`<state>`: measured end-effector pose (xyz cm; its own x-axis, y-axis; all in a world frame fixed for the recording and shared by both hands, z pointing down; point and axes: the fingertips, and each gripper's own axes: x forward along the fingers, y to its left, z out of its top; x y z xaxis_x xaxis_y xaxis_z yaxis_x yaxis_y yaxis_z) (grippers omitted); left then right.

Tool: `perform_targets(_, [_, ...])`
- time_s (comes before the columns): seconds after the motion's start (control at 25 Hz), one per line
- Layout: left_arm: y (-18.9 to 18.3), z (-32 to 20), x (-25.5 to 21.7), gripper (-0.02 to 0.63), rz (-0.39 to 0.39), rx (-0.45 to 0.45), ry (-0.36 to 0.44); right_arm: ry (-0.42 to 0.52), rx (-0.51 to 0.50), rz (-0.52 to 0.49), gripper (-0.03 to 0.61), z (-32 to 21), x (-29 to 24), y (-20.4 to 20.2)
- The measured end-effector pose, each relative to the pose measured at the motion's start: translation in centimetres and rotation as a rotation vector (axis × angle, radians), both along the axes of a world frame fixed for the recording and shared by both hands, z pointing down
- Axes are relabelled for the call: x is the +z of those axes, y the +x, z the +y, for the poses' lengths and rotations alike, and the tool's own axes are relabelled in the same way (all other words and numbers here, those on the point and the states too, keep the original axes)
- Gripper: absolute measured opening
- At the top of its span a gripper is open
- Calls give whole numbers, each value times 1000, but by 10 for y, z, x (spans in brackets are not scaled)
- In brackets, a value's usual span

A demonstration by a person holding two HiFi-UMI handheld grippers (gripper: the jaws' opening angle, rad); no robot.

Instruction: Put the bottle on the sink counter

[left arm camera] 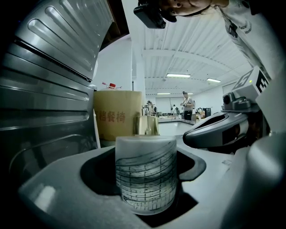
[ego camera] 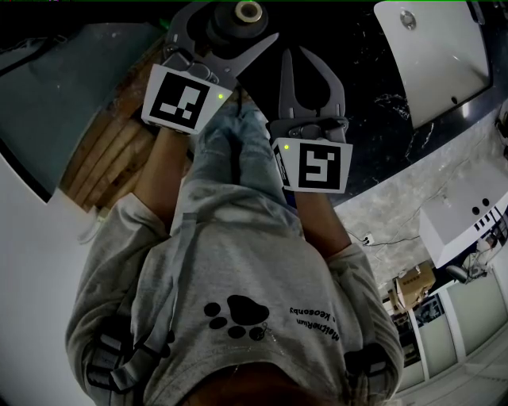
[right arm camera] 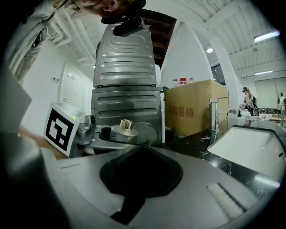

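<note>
Black marble bench (ego camera: 373, 99) beside a white sink (ego camera: 432, 55), with the bottle carried near it.
Left hand-held gripper (ego camera: 232, 32) clamps the frosted bottle (left arm camera: 145, 174) round its body, gold cap (ego camera: 248, 12) up; the right hand-held gripper (ego camera: 294, 59) is closed and empty. The bottle looks like glass: rigid, fairly heavy, slick and breakable, so a square mid-body grip and a gentle landing seem wise.

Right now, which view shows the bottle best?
Left gripper view: the bottle fills the centre, frosted body between the jaws. Head view shows only its top with the gold cap; right gripper view, small and far.
</note>
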<state>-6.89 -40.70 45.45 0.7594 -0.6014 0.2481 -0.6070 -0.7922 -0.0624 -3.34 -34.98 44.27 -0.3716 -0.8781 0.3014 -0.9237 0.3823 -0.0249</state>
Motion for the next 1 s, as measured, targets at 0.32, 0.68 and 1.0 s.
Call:
perform_targets(0.32, [5, 0, 8, 342, -71, -14, 6, 0, 2, -3, 3, 1, 1, 2])
perform_targets(0.68, [-6, 1, 15, 344, -53, -57, -42, 3, -3, -3, 3, 3, 0, 1])
perform_targets(1.0, [-13, 1, 20, 345, -11, -73, -87, 2, -11, -4, 3, 7, 0, -4])
